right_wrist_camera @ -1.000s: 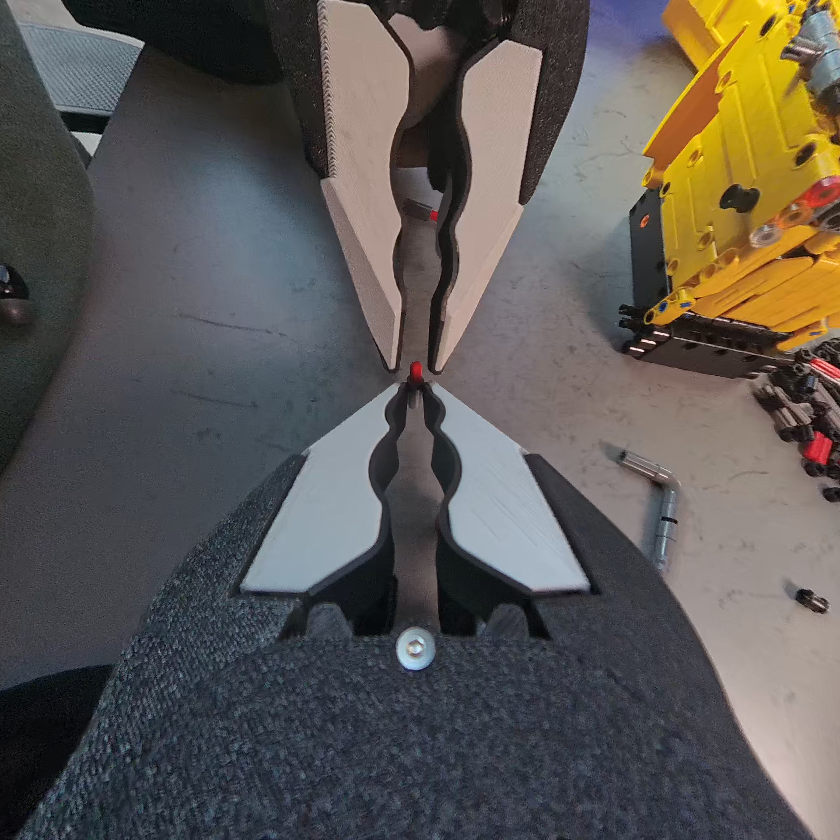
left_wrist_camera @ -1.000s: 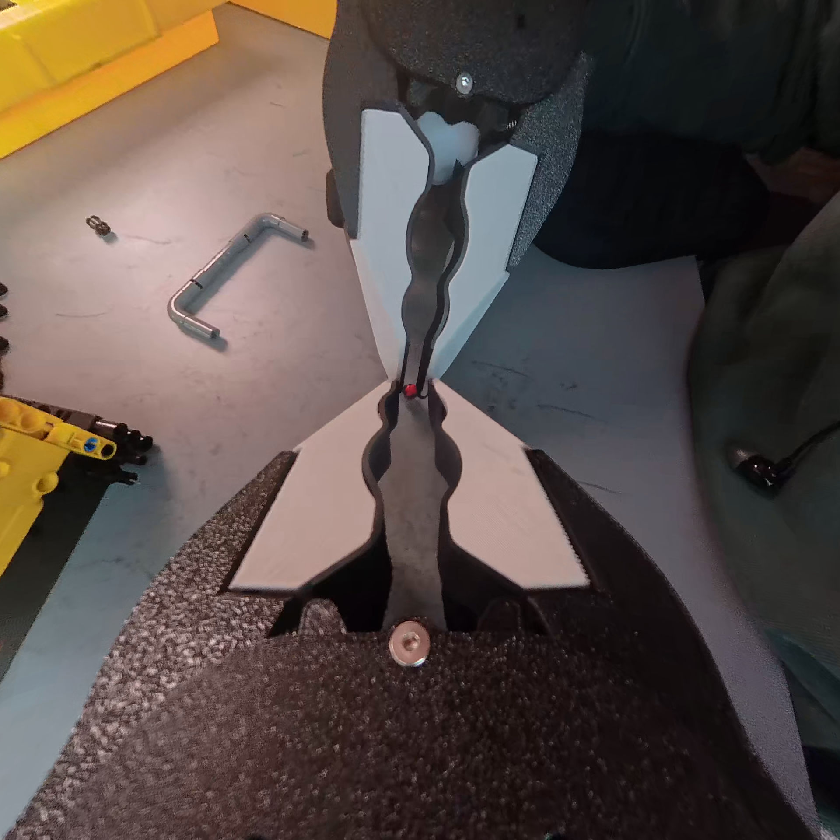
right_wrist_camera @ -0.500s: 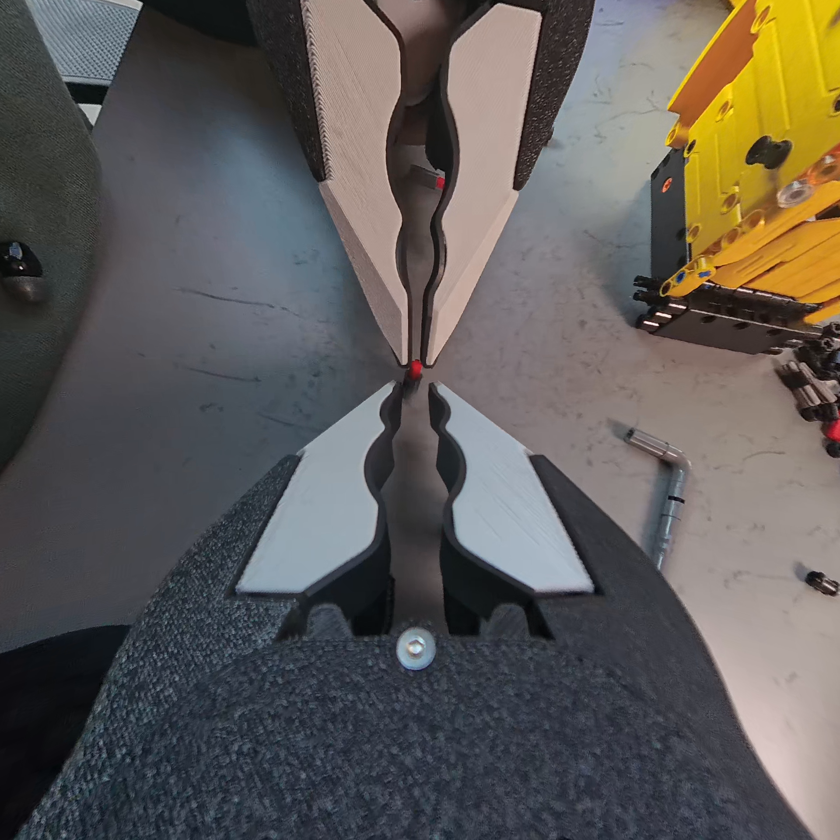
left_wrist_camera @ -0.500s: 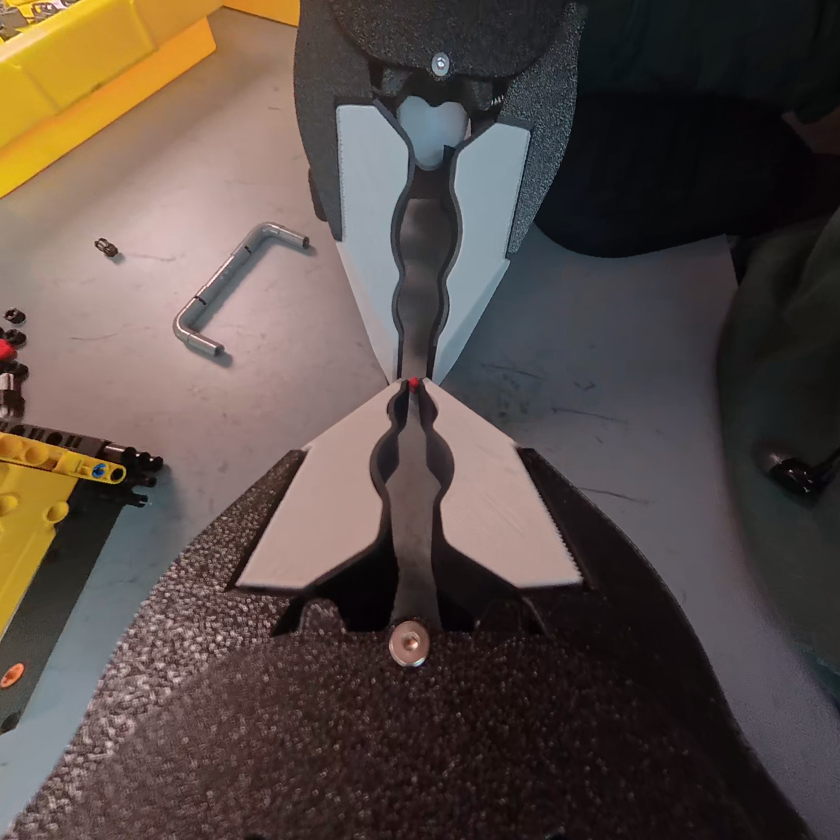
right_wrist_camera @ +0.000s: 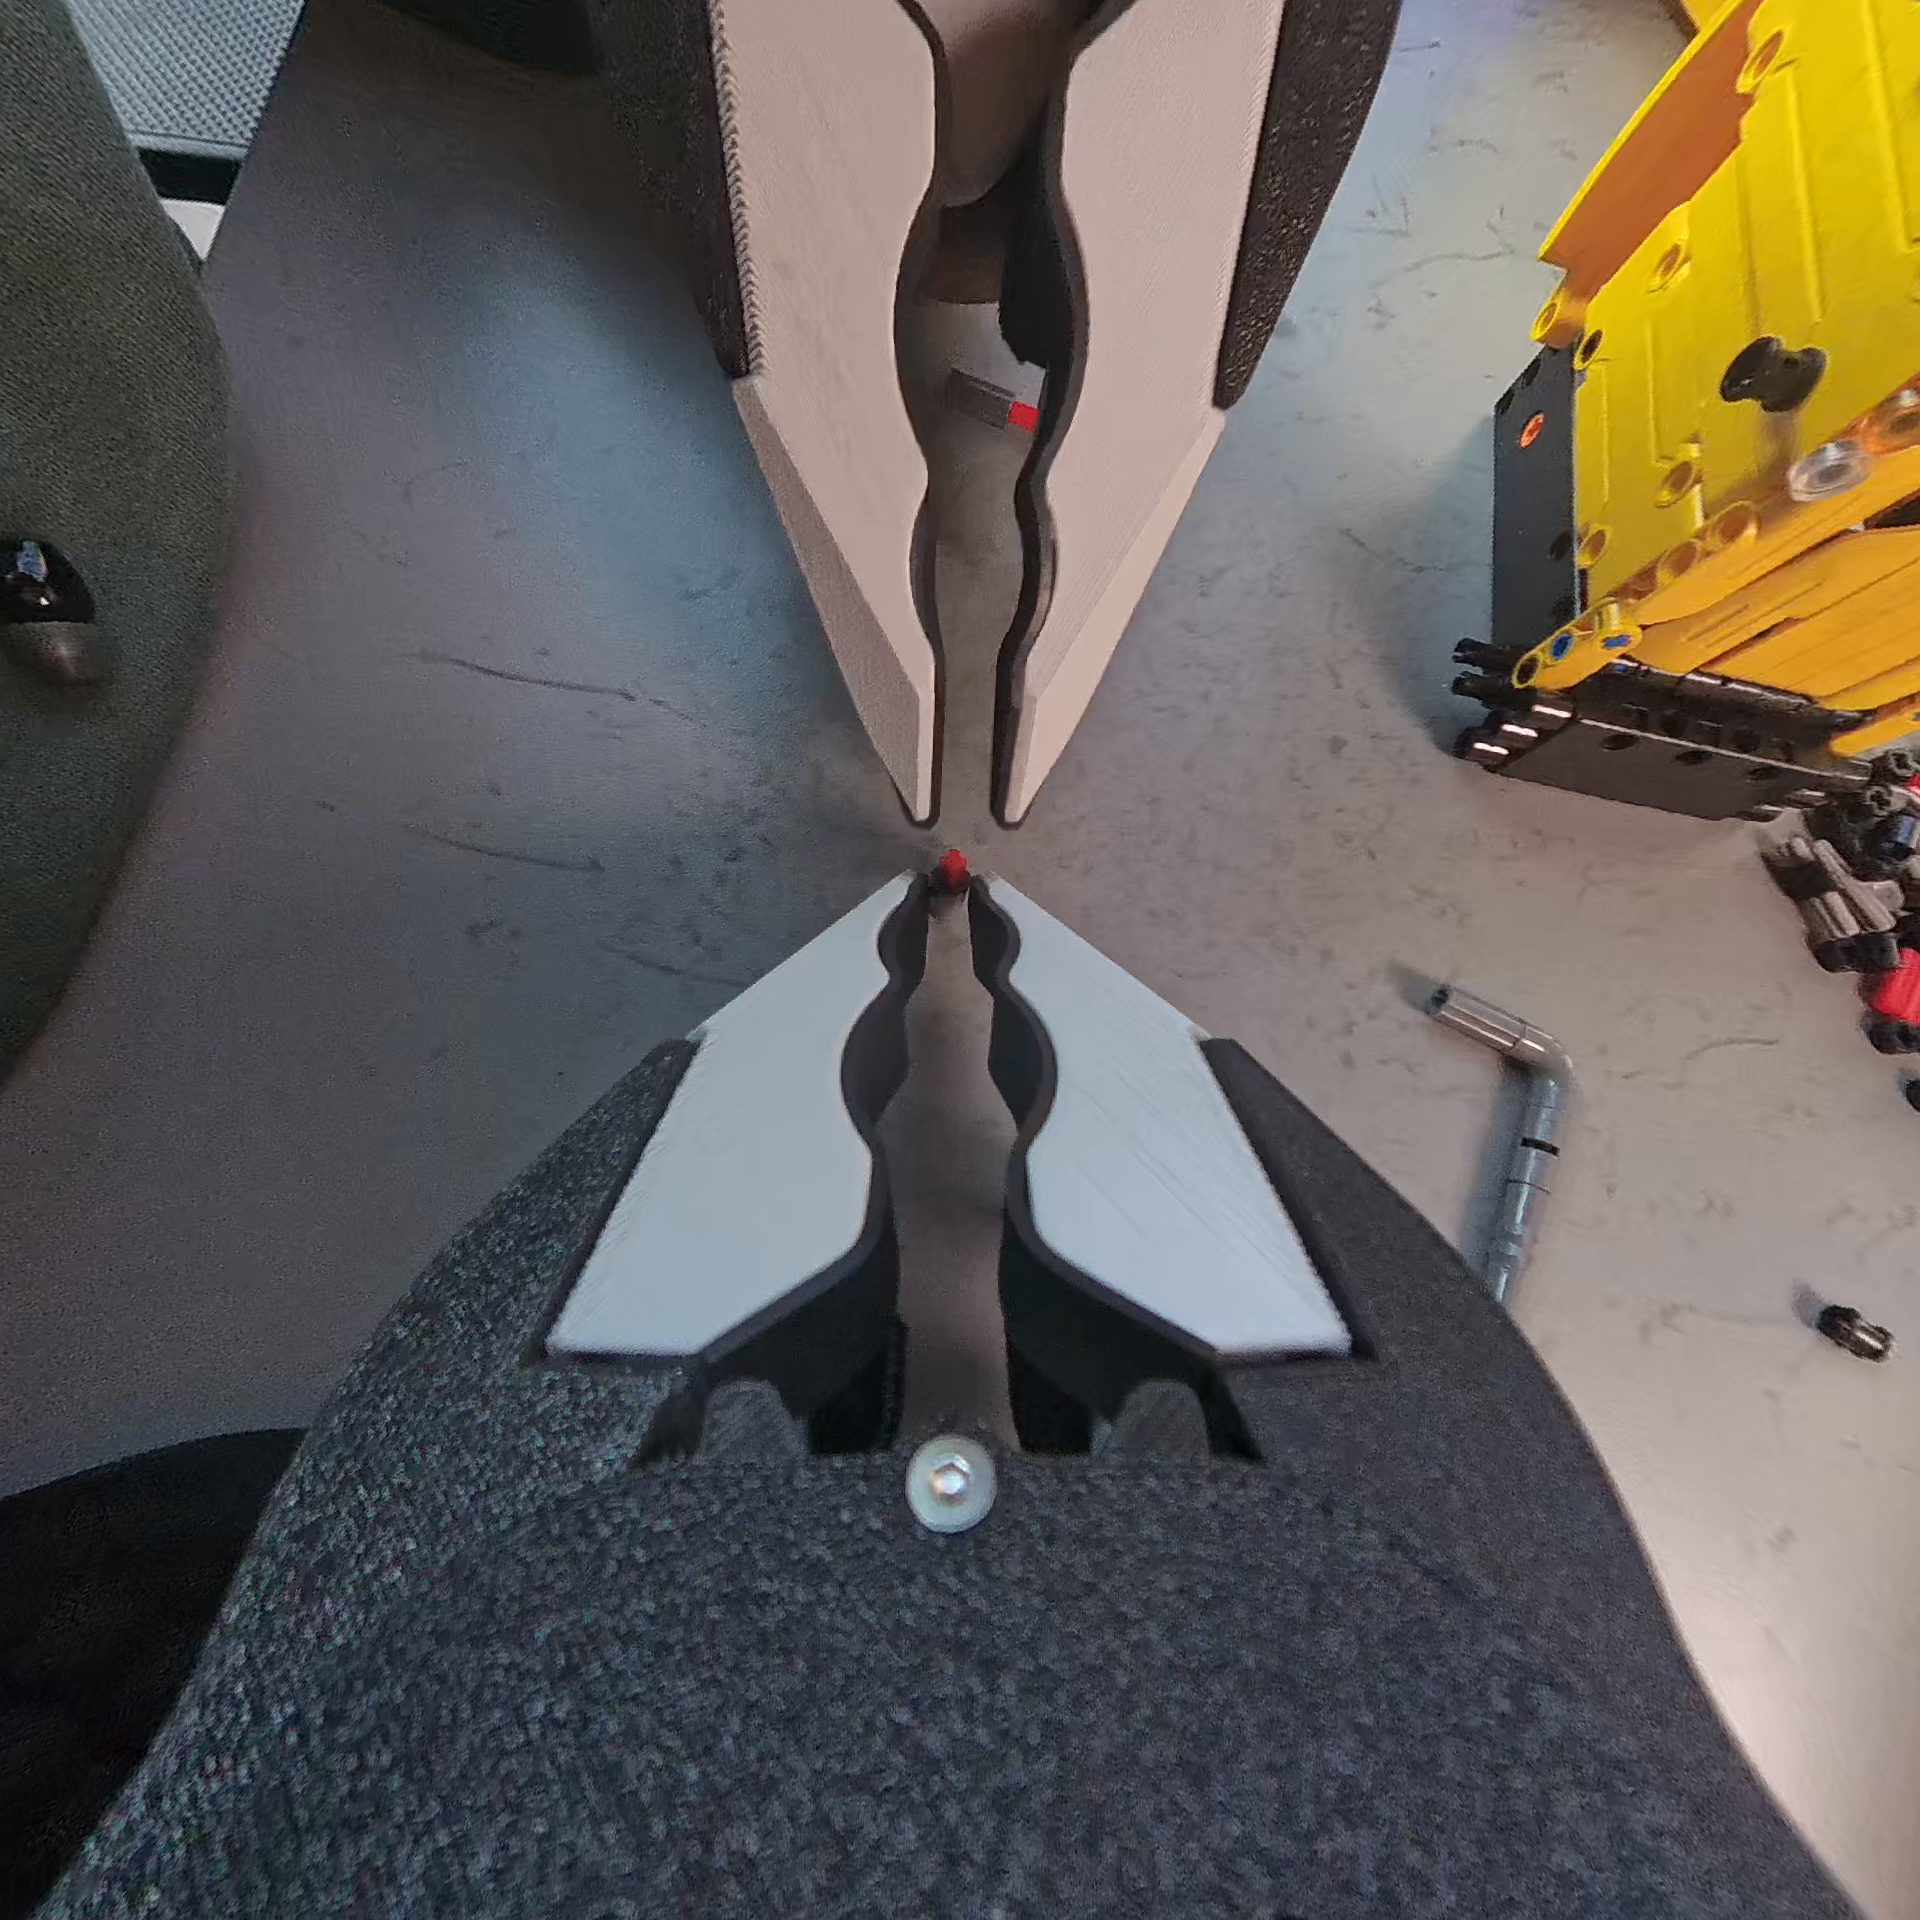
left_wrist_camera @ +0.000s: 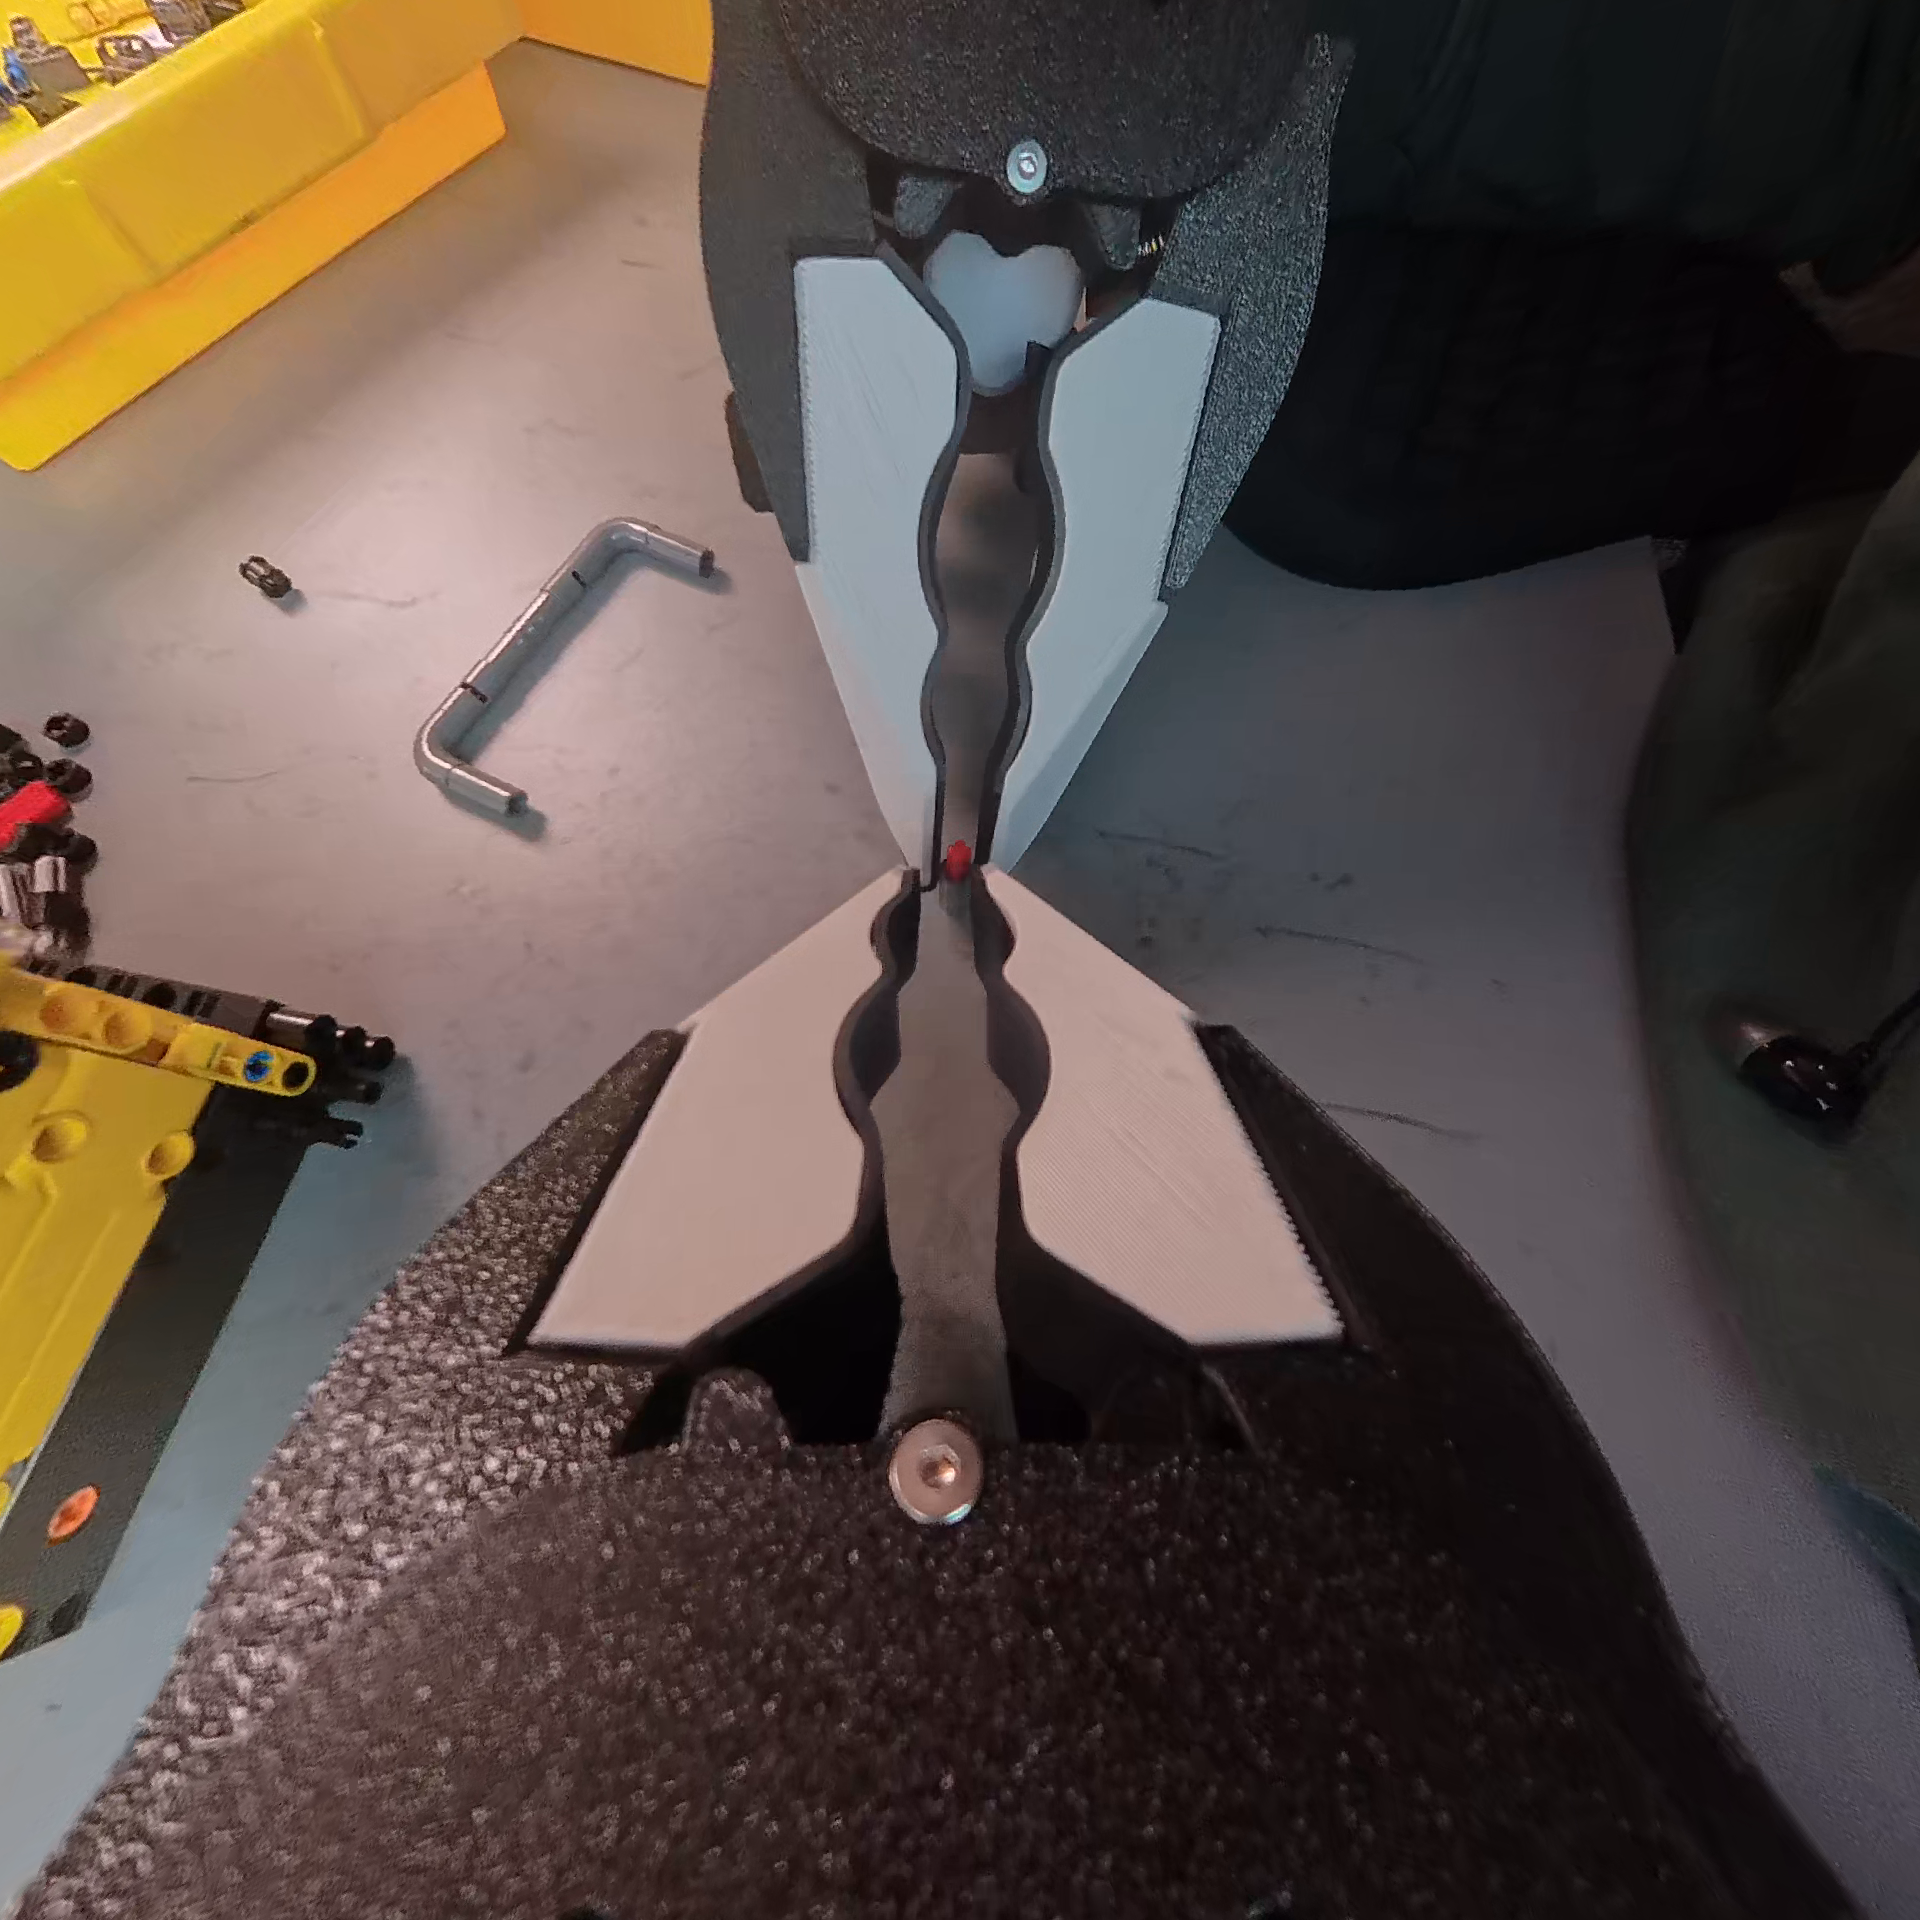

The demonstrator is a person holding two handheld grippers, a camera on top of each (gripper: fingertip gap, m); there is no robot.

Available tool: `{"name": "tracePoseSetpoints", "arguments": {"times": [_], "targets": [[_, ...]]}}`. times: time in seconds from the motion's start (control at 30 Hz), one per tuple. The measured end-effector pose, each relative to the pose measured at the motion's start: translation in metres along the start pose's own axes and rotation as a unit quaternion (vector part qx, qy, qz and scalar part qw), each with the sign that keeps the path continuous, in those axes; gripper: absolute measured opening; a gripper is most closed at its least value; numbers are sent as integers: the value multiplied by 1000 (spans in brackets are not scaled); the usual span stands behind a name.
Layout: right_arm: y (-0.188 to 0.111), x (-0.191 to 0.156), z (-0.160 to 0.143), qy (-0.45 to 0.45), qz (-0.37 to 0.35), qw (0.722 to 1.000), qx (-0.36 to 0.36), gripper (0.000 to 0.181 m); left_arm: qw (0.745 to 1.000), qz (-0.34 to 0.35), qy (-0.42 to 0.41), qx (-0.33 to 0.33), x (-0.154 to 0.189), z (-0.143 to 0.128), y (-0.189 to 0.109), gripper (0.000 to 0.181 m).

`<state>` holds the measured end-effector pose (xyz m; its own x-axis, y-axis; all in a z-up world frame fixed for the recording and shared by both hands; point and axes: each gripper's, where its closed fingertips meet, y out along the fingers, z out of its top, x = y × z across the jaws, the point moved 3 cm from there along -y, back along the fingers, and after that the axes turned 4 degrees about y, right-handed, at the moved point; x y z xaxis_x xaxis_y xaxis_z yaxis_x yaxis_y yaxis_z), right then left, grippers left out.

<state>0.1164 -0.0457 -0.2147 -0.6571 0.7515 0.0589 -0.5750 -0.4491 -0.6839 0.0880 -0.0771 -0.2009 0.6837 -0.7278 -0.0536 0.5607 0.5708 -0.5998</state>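
left wrist view: left gripper [left_wrist_camera: 943,883] slightly parted, facing right gripper [left_wrist_camera: 966,842] around a small red pin [left_wrist_camera: 955,858]. right wrist view: right gripper [right_wrist_camera: 943,891] pinches the pin [right_wrist_camera: 949,862]; the left's tips stand just clear. a loose pinch could drop it onto the grey table [right_wrist_camera: 520,831]

Both tongs [left_wrist_camera: 943,883] [right_wrist_camera: 948,888]: speckled black bodies; pale grey wavy-edged fingers; silver screws.

Bent metal rod [left_wrist_camera: 540,675] on table [left_wrist_camera: 312,436], brick model [left_wrist_camera: 94,1143] nearer, parts tray [left_wrist_camera: 208,187] behind.
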Motion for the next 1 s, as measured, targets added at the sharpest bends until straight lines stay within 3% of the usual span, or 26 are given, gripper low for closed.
{"name": "tracePoseSetpoints", "arguments": {"times": [0.37, 0.57, 0.8, 1.0], "targets": [[0, 2, 0, -14, 29, 999, -11, 7, 996, 65, -56, 31, -47, -2, -66, 13], [0, 3, -3, -14, 30, 999, -24, 10, 992, 82, -98, -11, -46, -27, -97, 14], [-25, 7, 4, 5, -6, 1000, 20, 17, 977, 95, -169, -88, -15, -66, -95, 15], [-36, 8, 8, 3, -41, 998, 38, 17, 964, 110, -216, -113, -6, -72, -79, 17]]}}
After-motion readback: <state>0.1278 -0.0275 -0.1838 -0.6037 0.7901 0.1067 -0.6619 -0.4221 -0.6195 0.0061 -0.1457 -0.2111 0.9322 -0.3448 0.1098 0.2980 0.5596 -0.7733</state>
